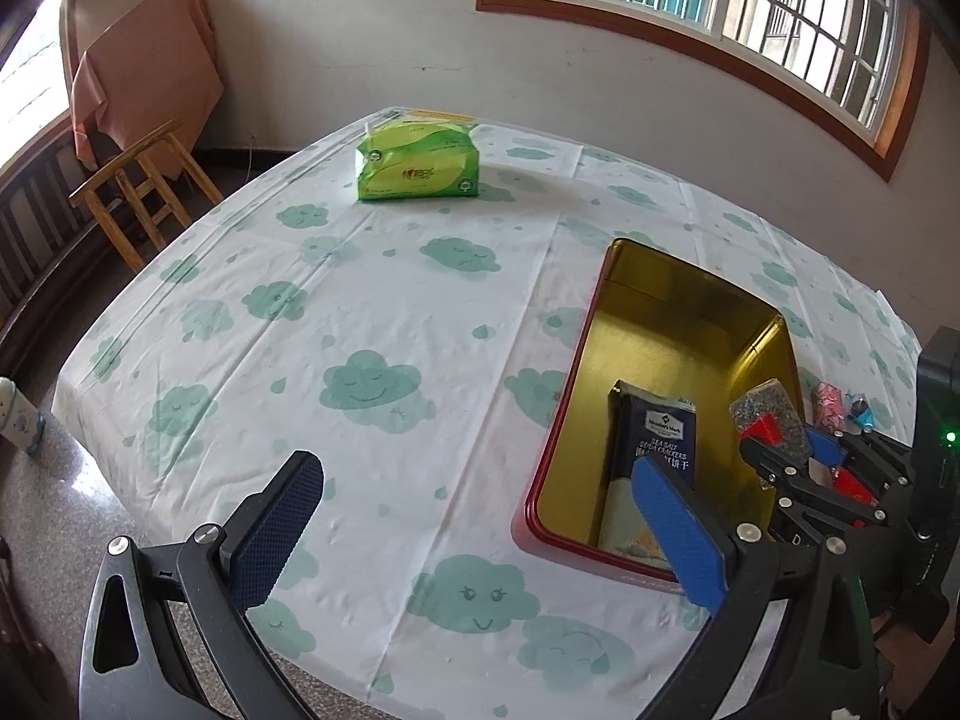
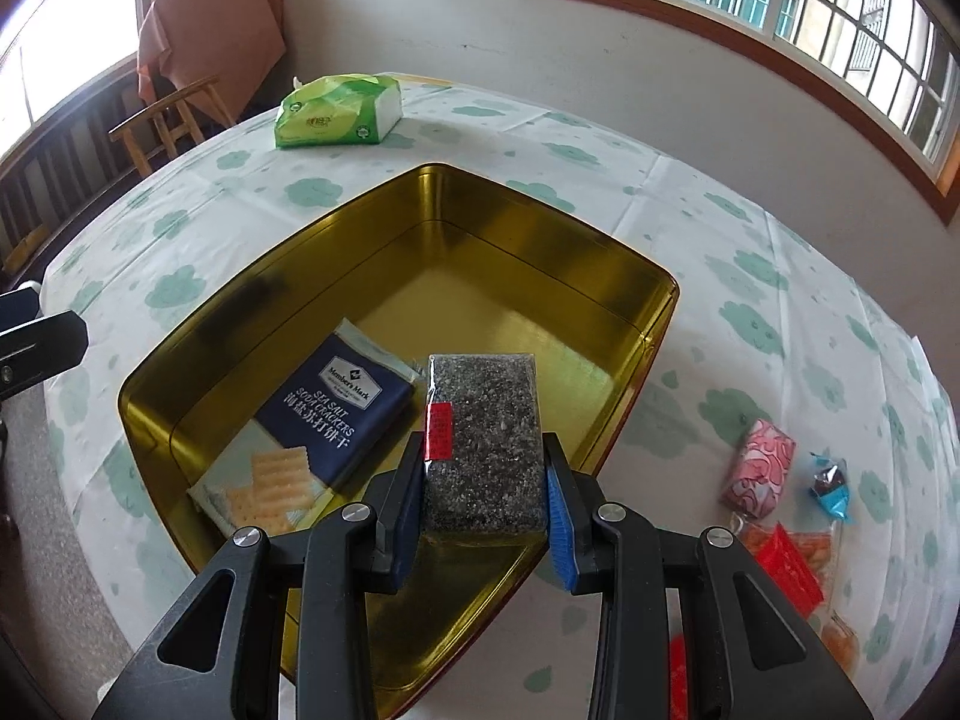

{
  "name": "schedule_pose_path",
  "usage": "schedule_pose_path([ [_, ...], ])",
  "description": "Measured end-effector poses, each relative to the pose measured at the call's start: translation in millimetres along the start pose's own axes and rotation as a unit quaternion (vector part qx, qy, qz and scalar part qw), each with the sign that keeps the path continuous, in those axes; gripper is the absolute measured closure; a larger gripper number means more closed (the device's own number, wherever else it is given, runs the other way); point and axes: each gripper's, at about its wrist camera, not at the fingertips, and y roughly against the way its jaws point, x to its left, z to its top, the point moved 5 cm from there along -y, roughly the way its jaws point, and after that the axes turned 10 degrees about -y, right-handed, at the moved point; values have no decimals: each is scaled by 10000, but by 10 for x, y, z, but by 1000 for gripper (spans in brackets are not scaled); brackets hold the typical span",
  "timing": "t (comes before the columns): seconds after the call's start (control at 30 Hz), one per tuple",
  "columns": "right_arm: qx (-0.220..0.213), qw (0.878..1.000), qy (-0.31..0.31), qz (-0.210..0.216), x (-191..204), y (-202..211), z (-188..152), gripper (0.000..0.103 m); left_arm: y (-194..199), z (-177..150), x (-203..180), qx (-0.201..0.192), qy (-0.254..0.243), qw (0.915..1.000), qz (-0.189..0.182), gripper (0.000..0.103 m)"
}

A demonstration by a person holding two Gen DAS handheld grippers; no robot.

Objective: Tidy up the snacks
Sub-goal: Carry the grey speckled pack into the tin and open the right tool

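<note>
- Right gripper (image 2: 485,483): jaws clamped on speckled snack block (image 2: 483,438), above gold tin (image 2: 540,228).
- Cracker packet (image 2: 318,426) inside tin, 9 o'clock of block.
- Left gripper (image 1: 474,531): jaws wide apart, holding nothing.

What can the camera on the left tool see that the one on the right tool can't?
Only the left view shows the open, empty left tool and a white bottle at the table's edge. Only the right view shows an orange snack bag. Both show the gold tin, the cracker pack inside it, the right tool gripping a speckled snack bar, and the green tissue pack.
</note>
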Motion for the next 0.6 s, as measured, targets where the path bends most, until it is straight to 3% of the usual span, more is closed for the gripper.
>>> schedule_pose_path([
  [0.17, -8, 9999, -4, -102, -67, 1, -9, 67, 19, 20, -109, -34, -105, 9999, -60, 1],
  [0.6, 5, 9995, -251, 204, -104, 39, -12, 65, 46, 37, -269, -45, -250, 9996, -136, 1],
])
